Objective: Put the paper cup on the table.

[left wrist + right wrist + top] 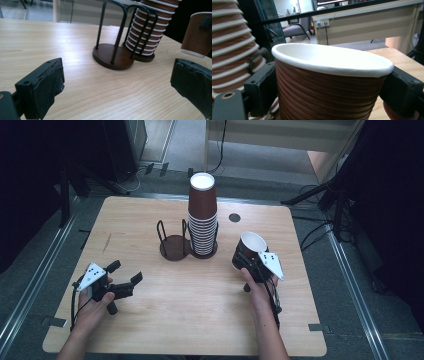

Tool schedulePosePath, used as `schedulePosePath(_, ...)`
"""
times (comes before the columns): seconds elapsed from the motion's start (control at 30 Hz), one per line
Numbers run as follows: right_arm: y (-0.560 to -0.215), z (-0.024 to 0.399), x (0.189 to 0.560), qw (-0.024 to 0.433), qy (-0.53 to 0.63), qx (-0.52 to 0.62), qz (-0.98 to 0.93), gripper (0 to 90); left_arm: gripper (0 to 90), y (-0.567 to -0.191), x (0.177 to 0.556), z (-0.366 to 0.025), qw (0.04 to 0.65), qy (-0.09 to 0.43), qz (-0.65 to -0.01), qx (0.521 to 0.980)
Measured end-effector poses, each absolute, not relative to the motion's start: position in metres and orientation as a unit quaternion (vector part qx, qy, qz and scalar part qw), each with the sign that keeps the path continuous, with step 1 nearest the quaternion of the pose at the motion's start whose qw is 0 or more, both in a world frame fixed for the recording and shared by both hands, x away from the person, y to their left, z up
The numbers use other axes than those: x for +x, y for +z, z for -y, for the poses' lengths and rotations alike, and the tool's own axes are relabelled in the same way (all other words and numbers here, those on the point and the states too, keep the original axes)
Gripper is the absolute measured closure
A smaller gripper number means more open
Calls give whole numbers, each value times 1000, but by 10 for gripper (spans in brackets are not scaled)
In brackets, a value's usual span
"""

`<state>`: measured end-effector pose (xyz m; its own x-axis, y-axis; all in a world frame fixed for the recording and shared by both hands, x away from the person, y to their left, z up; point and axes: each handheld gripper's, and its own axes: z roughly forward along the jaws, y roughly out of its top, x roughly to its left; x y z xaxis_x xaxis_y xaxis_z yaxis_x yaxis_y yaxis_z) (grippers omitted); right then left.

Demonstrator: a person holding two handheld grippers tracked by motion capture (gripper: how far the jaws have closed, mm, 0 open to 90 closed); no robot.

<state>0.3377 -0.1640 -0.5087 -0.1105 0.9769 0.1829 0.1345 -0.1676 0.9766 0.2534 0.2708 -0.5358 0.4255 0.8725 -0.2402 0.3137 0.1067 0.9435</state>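
The right hand-held gripper [248, 258] is clamping a single cup [251, 246] by its ribbed side wall, one jaw on each flank, and holding it at about four o'clock from the stack [202, 215], mouth tilted up and away from the person. At eight o'clock on the worktop [150, 320], the left hand-held gripper [125, 277] is waiting with jaws spread wide and nothing between them.

The step in hand appears to be carrying one loose cup, probably toward the holder [175, 245]. Its empty bay is sitting just left of the stack, at roughly ten o'clock from the cup, so the next move is calling for a swing past the stack and a lowering between the wire loops without nudging the tall column.

The cup is looking brown and corrugated, with a rolled white rim and white inside, slightly squeezed oval by the grip.
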Motion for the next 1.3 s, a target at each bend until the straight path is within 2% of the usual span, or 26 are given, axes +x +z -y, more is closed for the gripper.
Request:
schedulePosePath(0.07,-512,167,344,401,534,537,-516,114,0,-535,253,-272,570,243,-480,620)
schedulePosePath(0.17,-518,172,352,391,539,551,-503,115,0,-536,253,-274,565,247,-480,624)
schedulePosePath(0.37,-531,179,368,439,493,535,-527,114,0,-538,254,-276,553,243,-486,632)
schedulePosePath(0.67,-536,186,389,481,465,510,-540,113,0,-540,255,-280,544,241,-495,634)
schedulePosePath(0.7,-537,186,391,486,463,508,-539,113,26,-540,255,-281,539,243,-500,633)
schedulePosePath(0.77,-541,186,394,496,468,500,-534,113,164,-540,255,-282,528,249,-517,626)
schedulePosePath(0.8,-542,186,395,496,471,501,-530,114,180,-540,255,-283,527,248,-517,627)
schedulePosePath(0.87,-544,186,396,495,472,501,-530,118,137,-540,255,-284,529,252,-517,624)
schedulePosePath(1.0,-547,185,396,498,461,507,-531,110,133,-540,254,-284,535,256,-516,619)
schedulePosePath(1.1,-547,186,396,483,470,515,-529,108,92,-541,254,-284,532,255,-513,623)
schedulePosePath(1.3,-546,189,394,474,465,508,-549,83,87,-543,255,-286,528,257,-516,624)
